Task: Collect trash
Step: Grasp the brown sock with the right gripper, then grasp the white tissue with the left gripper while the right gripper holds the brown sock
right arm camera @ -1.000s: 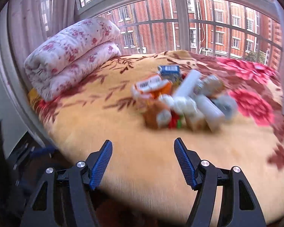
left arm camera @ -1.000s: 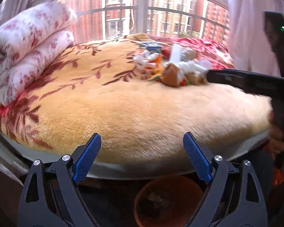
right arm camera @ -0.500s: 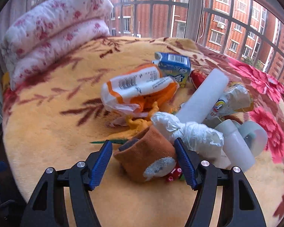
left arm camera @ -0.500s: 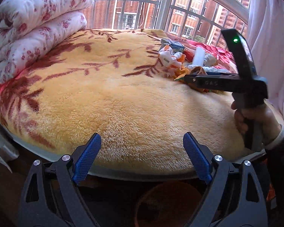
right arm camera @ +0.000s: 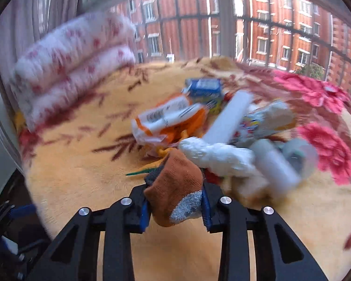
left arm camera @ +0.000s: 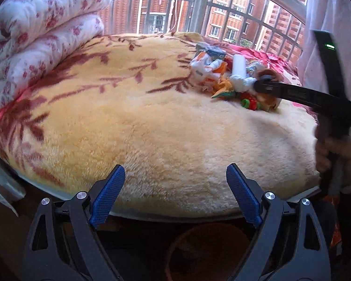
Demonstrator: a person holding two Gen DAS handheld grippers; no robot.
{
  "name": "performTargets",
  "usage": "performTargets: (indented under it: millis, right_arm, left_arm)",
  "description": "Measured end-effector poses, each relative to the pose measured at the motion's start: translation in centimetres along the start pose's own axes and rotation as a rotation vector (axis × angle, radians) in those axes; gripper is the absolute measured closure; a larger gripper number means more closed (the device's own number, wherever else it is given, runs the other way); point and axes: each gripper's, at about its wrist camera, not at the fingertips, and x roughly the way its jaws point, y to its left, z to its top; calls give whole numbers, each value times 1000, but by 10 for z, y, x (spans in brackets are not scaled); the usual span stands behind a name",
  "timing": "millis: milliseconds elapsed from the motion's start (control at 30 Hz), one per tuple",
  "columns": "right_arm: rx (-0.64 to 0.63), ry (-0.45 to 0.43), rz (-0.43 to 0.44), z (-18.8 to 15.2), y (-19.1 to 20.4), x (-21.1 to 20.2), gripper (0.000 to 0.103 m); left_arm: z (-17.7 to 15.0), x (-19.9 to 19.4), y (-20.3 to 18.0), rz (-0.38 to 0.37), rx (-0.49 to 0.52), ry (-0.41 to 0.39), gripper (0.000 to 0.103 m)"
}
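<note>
A pile of trash (right arm camera: 222, 128) lies on the yellow blanket (right arm camera: 86, 164): an orange-white wrapper (right arm camera: 168, 121), a blue carton (right arm camera: 205, 91), a white tube (right arm camera: 226, 117), crumpled white paper (right arm camera: 217, 154) and plastic cups. My right gripper (right arm camera: 175, 203) is shut on a brown and grey sock (right arm camera: 177, 187), lifted just in front of the pile. In the left wrist view the right gripper (left arm camera: 266, 82) reaches into the pile (left arm camera: 224, 77). My left gripper (left arm camera: 175, 199) is open and empty at the bed's near edge.
A folded floral quilt (left arm camera: 39, 37) lies at the left of the bed. An orange-brown bin (left arm camera: 208, 250) stands on the floor below the bed edge, under my left gripper. A barred window (left arm camera: 198, 4) and a curtain (left arm camera: 334, 11) are behind.
My right gripper moved into the pile, closed on the brown sock and lifted it toward the camera. My left gripper stayed open at the bed's edge.
</note>
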Motion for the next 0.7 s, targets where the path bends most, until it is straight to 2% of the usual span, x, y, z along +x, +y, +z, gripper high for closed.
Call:
performTargets:
  millis: [167, 367, 433, 567, 633, 700]
  right_arm:
    - [28, -40, -86, -30, -25, -52, 69]
    - [122, -70, -111, -69, -56, -93, 69]
    - [146, -78, -129, -80, -66, -102, 69]
    - [184, -80, -141, -92, -81, -108, 69]
    - [201, -82, -146, -95, -86, -108, 69]
    - [223, -83, -146, -99, -92, -107, 69]
  left_arm:
    - [25, 8, -30, -30, 78, -8, 17]
    - [74, 50, -94, -126, 350, 1, 17]
    - [92, 69, -112, -180, 447, 7, 17]
    - [122, 105, -135, -248, 553, 63, 17]
    - [132, 123, -143, -261, 592, 89, 17]
    - [138, 146, -152, -226, 648, 112, 17]
